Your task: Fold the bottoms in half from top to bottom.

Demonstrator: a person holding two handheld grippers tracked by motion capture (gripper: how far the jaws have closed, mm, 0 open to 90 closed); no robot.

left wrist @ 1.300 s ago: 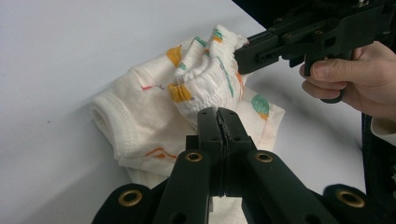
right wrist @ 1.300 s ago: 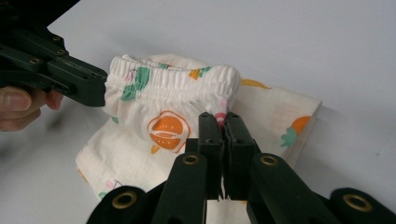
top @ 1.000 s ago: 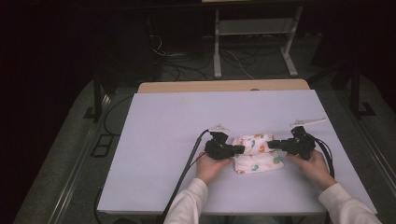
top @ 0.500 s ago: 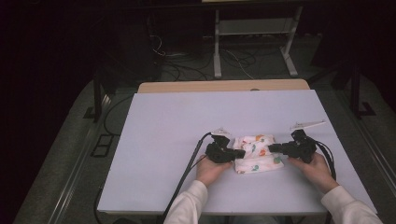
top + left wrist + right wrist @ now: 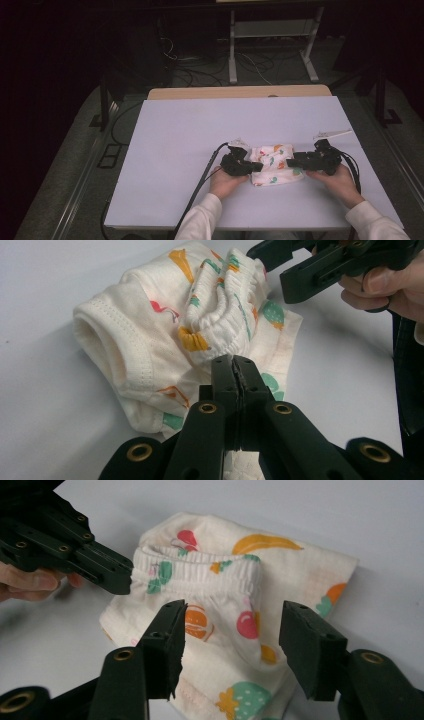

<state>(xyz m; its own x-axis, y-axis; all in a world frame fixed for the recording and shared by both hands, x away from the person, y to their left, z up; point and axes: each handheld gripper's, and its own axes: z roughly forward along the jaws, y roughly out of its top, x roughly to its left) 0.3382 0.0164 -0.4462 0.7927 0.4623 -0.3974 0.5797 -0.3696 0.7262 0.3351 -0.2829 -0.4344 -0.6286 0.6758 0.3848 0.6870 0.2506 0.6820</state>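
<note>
Small fruit-print shorts (image 5: 274, 164) lie crumpled on the white table (image 5: 200, 140), near its front edge, between the two hands; left gripper (image 5: 257, 166) has its jaws pinched tight on the elastic waistband; right gripper (image 5: 290, 162) has just been opening, jaws now parted above the cloth, pads off it, nothing held.

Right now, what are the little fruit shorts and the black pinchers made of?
The shorts look like soft knitted cotton, matte cream with printed fruit: you can see stitched hems and a ribbed, gathered elastic waistband. The left gripper, shut on the cloth, and the open right gripper look like hard black plastic with brass-coloured rivets; the pads seem rubbery or foamy, though that's hard to tell.
</note>
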